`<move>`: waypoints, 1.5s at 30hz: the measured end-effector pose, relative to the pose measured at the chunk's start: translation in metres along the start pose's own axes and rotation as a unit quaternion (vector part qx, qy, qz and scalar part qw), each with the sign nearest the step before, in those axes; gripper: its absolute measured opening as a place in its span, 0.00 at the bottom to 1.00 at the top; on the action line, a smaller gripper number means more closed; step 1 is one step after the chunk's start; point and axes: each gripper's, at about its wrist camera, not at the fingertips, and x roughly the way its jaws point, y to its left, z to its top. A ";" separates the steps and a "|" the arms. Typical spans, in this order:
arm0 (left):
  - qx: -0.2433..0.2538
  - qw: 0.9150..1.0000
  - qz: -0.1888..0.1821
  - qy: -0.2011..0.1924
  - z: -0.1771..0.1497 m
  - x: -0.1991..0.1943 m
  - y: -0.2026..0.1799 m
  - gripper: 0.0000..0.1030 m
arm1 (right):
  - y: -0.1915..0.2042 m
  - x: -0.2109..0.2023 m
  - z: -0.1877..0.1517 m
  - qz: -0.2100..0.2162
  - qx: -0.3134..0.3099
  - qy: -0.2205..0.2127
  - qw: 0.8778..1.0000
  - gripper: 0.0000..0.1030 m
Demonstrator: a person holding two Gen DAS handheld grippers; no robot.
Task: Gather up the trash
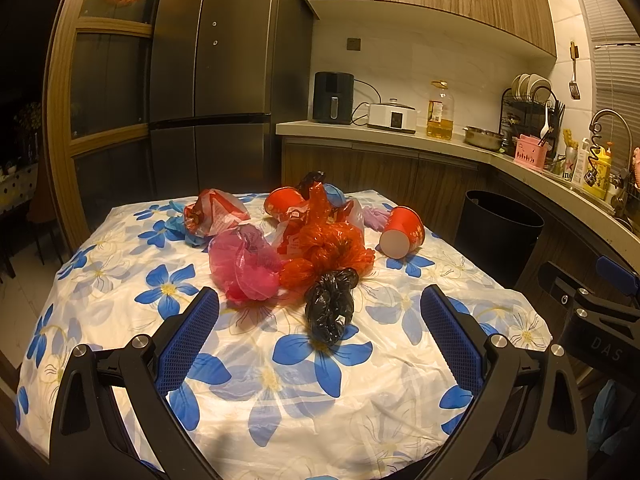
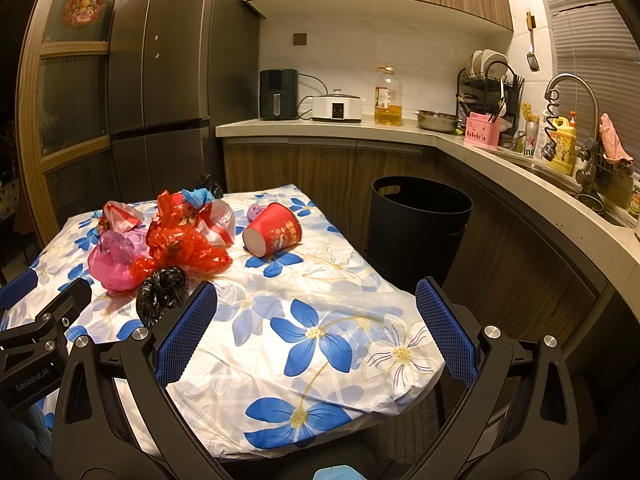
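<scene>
A pile of trash lies on the flowered tablecloth (image 1: 280,380): a knotted black bag (image 1: 330,306) nearest, a red bag (image 1: 328,252), a pink bag (image 1: 246,266), a red-and-white bag (image 1: 216,212) and two tipped red paper cups (image 1: 402,232) (image 1: 282,202). My left gripper (image 1: 320,304) is open and empty, low over the table just short of the black bag. My right gripper (image 2: 316,300) is open and empty over the table's near right part; the black bag (image 2: 162,290) and the cup (image 2: 272,234) lie ahead to its left. A black bin (image 2: 418,224) stands on the floor right of the table.
The bin also shows in the left wrist view (image 1: 498,232). A counter (image 2: 400,130) runs behind and along the right with an air fryer (image 2: 279,94), cooker, oil bottle, dish rack and sink tap (image 2: 572,92). A tall fridge (image 1: 216,72) stands behind the table.
</scene>
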 end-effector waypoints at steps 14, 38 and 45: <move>0.000 1.000 0.000 0.000 0.000 0.000 0.000 0.94 | 0.000 0.000 0.000 -0.001 0.000 0.000 1.000 0.95; -0.003 1.000 0.000 0.000 -0.001 0.001 0.002 0.94 | 0.000 0.001 0.000 0.000 -0.001 0.001 1.000 0.95; -0.003 1.000 0.000 0.000 -0.002 0.001 0.003 0.94 | 0.000 0.001 0.001 0.000 -0.001 0.001 1.000 0.95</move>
